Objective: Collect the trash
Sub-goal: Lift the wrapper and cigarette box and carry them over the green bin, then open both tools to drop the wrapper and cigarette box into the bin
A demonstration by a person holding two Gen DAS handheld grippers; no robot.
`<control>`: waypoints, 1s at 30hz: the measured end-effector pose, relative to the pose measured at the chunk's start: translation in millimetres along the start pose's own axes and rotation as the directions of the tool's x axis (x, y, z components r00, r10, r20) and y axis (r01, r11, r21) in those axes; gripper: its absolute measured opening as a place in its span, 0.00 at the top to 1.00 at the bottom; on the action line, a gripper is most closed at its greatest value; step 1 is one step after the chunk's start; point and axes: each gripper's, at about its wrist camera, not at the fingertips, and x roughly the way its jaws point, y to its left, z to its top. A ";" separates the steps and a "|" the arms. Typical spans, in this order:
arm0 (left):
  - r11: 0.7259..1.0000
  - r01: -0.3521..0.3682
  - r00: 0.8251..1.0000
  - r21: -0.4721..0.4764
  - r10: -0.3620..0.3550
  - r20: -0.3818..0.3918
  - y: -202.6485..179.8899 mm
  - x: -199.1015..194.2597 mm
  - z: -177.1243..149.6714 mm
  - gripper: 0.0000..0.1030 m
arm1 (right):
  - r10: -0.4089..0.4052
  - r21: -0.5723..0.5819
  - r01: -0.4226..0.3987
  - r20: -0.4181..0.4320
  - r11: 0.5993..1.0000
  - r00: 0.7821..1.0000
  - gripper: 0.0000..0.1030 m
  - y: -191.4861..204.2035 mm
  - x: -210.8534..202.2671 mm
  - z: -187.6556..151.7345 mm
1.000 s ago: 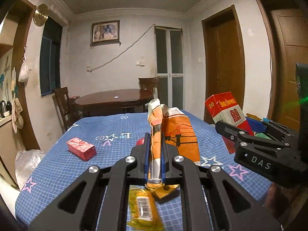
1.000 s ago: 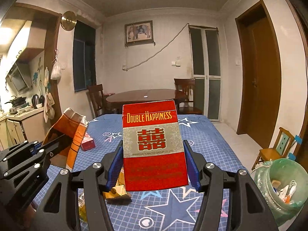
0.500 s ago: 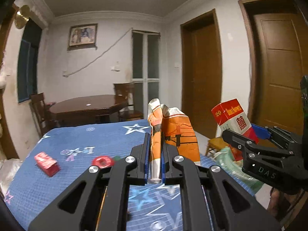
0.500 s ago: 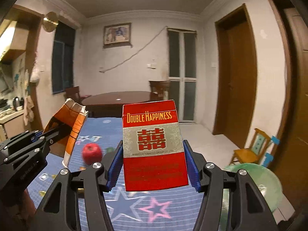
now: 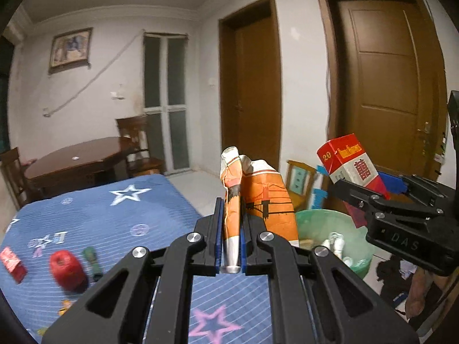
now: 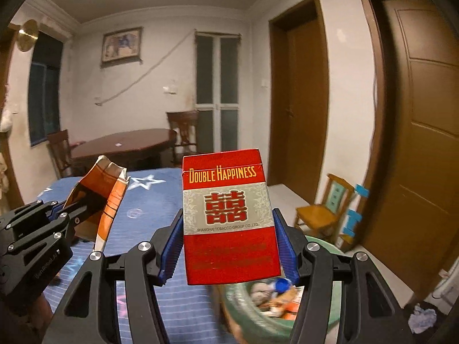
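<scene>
White walls, two brown doors (image 5: 384, 86) and a glazed door close off the room; a dark wooden table (image 5: 77, 160) with chairs stands at the back. Nearer lies the worktop (image 5: 120, 215) under a blue star-printed cloth, carrying an apple (image 5: 67, 268), a small red pack (image 5: 13, 263) and a green item (image 5: 93, 262) beside the apple. The left gripper (image 5: 231, 243) is clamped tight on an orange bag (image 5: 258, 197), which stands upright from its pads, crumpled at the top. The right gripper (image 6: 229, 246) is clamped on a red box (image 6: 229, 218) of Double Happiness cigarettes, pads pressing both narrow sides, the box upright and face-on in the right wrist view. Both items hang in the air past the worktop's edge. Below them on the floor sits a green bin (image 5: 312, 226) lined with a bag and already holding scraps (image 6: 272, 295). A small wooden chair (image 6: 324, 215) stands near the bin, by the wall.
</scene>
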 end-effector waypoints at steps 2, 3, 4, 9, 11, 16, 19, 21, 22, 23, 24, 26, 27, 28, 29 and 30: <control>1.000 0.025 1.000 0.001 -0.025 -0.018 -6.9 15.1 4.2 0.92 | -0.022 0.010 0.022 -0.034 1.000 0.999 0.42 -26.1 11.2 -1.6; 0.999 0.043 0.999 -0.001 -0.043 -0.031 -11.9 22.8 5.3 0.92 | -0.029 0.016 0.029 -0.050 0.999 0.998 0.42 -36.1 16.1 -2.8; 0.998 0.058 0.997 -0.002 -0.058 -0.042 -17.5 28.1 5.2 0.92 | -0.037 0.022 0.039 -0.073 0.999 0.997 0.42 -50.7 22.7 -4.5; 0.993 0.120 0.986 -0.006 -0.120 -0.117 -43.3 69.0 6.8 0.92 | -0.060 0.047 0.068 -0.164 0.997 0.985 0.42 -97.9 53.0 -14.1; 0.990 0.140 0.979 -0.005 -0.140 -0.146 -53.4 84.0 4.7 0.92 | -0.068 0.055 0.081 -0.195 0.995 0.978 0.42 -110.3 67.1 -18.0; 0.981 0.194 0.955 -0.003 -0.190 -0.228 -77.5 119.5 -3.9 0.92 | -0.060 0.089 0.087 -0.275 0.992 0.960 0.42 -133.3 100.8 -31.1; 0.977 0.211 0.939 -0.006 -0.205 -0.275 -89.7 138.2 -10.2 0.92 | -0.058 0.107 0.097 -0.319 0.989 0.946 0.42 -147.4 120.6 -41.7; 0.977 0.215 0.931 -0.012 -0.208 -0.299 -94.3 149.1 -14.2 0.93 | -0.055 0.116 0.101 -0.342 0.988 0.938 0.42 -148.6 132.6 -48.1; 0.977 0.213 0.929 -0.010 -0.206 -0.306 -96.1 153.1 -16.0 0.92 | -0.056 0.119 0.103 -0.350 0.987 0.935 0.42 -150.8 137.2 -51.5; 0.977 0.211 0.928 -0.008 -0.203 -0.312 -98.1 155.7 -17.6 0.92 | -0.057 0.122 0.108 -0.359 0.987 0.931 0.42 -155.7 142.7 -55.5; 0.978 0.210 0.925 -0.008 -0.202 -0.321 -99.8 159.4 -19.7 0.92 | -0.058 0.126 0.111 -0.367 0.986 0.929 0.42 -159.2 147.2 -59.2; 0.978 0.207 0.922 -0.008 -0.198 -0.332 -102.5 162.9 -22.2 0.92 | -0.057 0.133 0.115 -0.377 0.984 0.925 0.42 -164.2 154.7 -64.7; 0.978 0.207 0.920 -0.008 -0.197 -0.338 -104.1 166.1 -22.8 0.92 | -0.060 0.133 0.118 -0.379 0.984 0.923 0.42 -161.5 154.9 -66.6; 0.978 0.206 0.917 -0.010 -0.197 -0.346 -104.5 169.3 -25.1 0.92 | -0.059 0.137 0.120 -0.383 0.983 0.922 0.42 -160.9 156.9 -68.8; 0.979 0.206 0.916 -0.011 -0.196 -0.351 -104.2 171.3 -26.3 0.92 | -0.058 0.140 0.121 -0.385 0.983 0.921 0.42 -161.0 157.9 -70.9; 0.979 0.205 0.914 -0.011 -0.195 -0.356 -105.5 173.4 -26.7 0.92 | -0.060 0.140 0.123 -0.388 0.982 0.920 0.42 -162.2 160.2 -72.1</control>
